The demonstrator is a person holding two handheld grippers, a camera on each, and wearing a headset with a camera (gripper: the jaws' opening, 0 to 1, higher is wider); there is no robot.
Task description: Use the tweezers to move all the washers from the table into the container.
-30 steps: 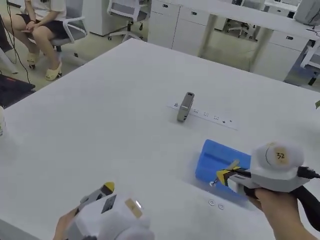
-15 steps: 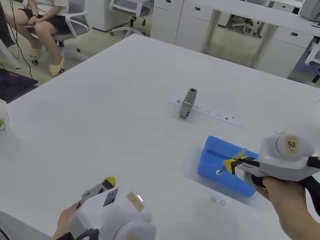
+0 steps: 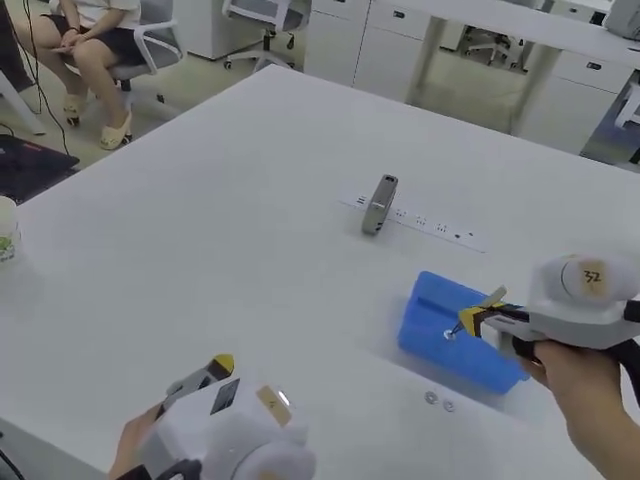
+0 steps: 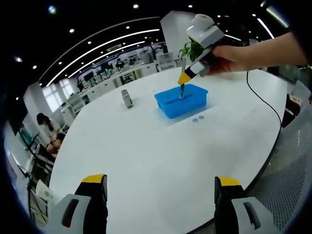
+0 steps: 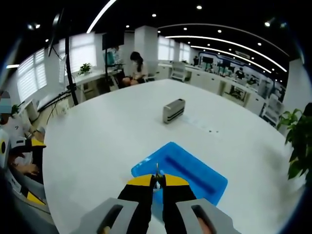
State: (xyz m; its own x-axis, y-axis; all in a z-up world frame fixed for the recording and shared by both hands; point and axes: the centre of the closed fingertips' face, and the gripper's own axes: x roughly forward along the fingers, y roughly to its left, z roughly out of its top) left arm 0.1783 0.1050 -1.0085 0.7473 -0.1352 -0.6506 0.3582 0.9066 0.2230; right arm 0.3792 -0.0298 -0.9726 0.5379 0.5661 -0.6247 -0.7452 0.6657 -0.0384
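left gripper (image 4: 161, 179): fingers (image 4: 93, 192) wide apart, low | right gripper (image 5: 157, 179): fingers (image 5: 141, 187) pinched on tweezers (image 5: 157, 169), angled down

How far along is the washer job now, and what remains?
Done: cannot tell; the blue plastic container hides its contents. In hand: the right gripper holds the thin metal tweezers over it, seemingly with a washer. Remaining: two small metal washers lie on the white table.

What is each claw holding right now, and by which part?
The right claw grips the tweezers by their body, tips sticking out over the blue container. The left claw holds nothing.
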